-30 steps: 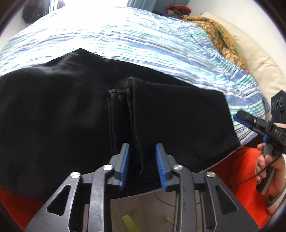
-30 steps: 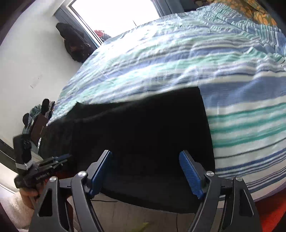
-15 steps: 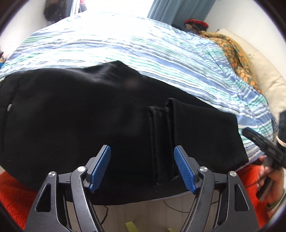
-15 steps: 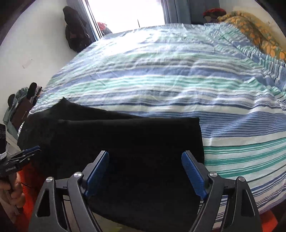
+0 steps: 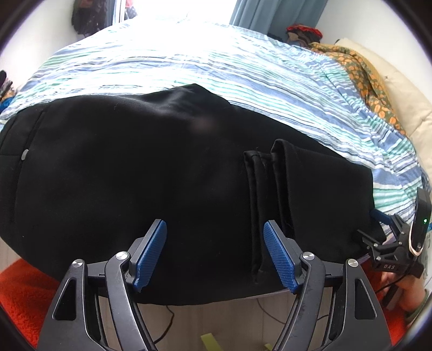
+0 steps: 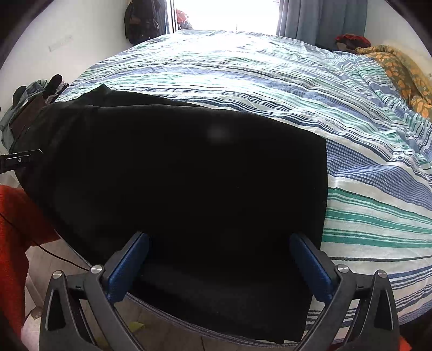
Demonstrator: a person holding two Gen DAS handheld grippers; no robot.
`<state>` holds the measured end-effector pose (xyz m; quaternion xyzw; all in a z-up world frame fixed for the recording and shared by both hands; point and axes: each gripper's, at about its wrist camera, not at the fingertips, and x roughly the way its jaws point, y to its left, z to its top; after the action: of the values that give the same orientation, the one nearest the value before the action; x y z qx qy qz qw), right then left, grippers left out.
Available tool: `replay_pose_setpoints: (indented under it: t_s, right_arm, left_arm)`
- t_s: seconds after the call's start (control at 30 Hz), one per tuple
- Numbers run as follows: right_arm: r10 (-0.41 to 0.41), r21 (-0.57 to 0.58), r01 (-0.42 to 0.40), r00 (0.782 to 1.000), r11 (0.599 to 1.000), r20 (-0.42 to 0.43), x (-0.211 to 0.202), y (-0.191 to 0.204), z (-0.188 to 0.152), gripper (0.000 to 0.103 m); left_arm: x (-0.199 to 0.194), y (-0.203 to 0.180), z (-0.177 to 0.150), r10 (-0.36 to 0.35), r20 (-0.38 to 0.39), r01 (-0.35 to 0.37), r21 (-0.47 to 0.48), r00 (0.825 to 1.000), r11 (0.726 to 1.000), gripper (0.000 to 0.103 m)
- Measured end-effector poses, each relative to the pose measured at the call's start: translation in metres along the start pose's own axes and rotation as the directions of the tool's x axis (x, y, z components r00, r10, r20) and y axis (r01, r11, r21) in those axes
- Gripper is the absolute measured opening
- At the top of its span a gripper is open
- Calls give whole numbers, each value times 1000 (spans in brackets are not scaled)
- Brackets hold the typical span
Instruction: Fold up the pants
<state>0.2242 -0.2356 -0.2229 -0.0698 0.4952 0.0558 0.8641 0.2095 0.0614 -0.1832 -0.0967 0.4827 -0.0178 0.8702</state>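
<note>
Black pants (image 5: 135, 172) lie flat along the near edge of the striped bed, with the leg cuffs (image 5: 267, 194) folded over onto the body. My left gripper (image 5: 214, 253) stands open just above the cloth, the cuffs beside its right finger, nothing pinched. In the right wrist view the pants (image 6: 189, 172) fill the middle, their folded end square at the right. My right gripper (image 6: 220, 263) hovers low over that end; its jaws are opening wide, with cloth under them but not pressed. The right gripper (image 5: 399, 243) also shows at the left view's right edge, in a hand.
The blue, green and white striped bedspread (image 6: 270, 81) stretches far behind the pants. An orange patterned blanket (image 5: 361, 73) and a cream pillow (image 5: 399, 89) lie at the right. Red rug (image 5: 24, 291) and pale floor (image 5: 216, 324) sit below the bed edge. Clothes hang by the window (image 6: 140, 24).
My left gripper let go of the folded cuffs and opened, shifting left of them. My right gripper dropped closer to the pants' end, rolled level, and its jaws spread wider.
</note>
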Motion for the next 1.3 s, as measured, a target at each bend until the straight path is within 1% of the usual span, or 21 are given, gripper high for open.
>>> replay_pose_setpoints:
  t_s: [0.13,0.33,0.43,0.53,0.67,1.0,1.1,1.17,1.2,1.23,1.3]
  right_arm:
    - [-5,-5,4,1000,1000,-2,3,2,-2,103]
    - [-9,-11,9,1000,1000,2,5,1,-3,103]
    - [-8,-11,8,1000,1000,2,5,1,-2,103]
    - [-9,-12,9,1000,1000,3,4,1,-2,103]
    - [-9,-13,9,1000,1000,3,4,1,-2,103]
    - [-18,-17,18,1000,1000,-2,5,1,-1,103]
    - [-17,-17,17,1000,1000,-2,4,1,-1,103]
    - [-18,-18,18,1000,1000,2,4,1,-1,103]
    - [-18,-19,18,1000,1000,4,4,1,-1,103]
    - [-18,-19,18,1000,1000,6,5,1,-2,103]
    - [-17,-21,17,1000,1000,6,5,1,-2,103]
  left_arm:
    - [-4,3,-3,11,-7,-11,9,1000,1000,77]
    - [-6,5,5,23,-19,-24,-21,1000,999,78]
    - [-5,4,4,45,-10,-45,-16,999,999,83]
    - [-1,4,3,52,-28,-53,-26,998,998,83]
    - [-5,1,2,72,-12,-72,-5,997,997,83]
    - [-13,7,-1,90,-14,-90,-17,996,996,83]
    - [-19,5,1,133,-20,-133,-1,991,991,83]
    - [-21,1,0,168,-31,-167,28,985,986,88]
    - [-23,0,-2,189,-33,-187,43,982,981,89]
    - [-24,-1,-4,196,-37,-194,49,980,980,89]
    - [-28,1,-9,188,-57,-185,52,981,981,89]
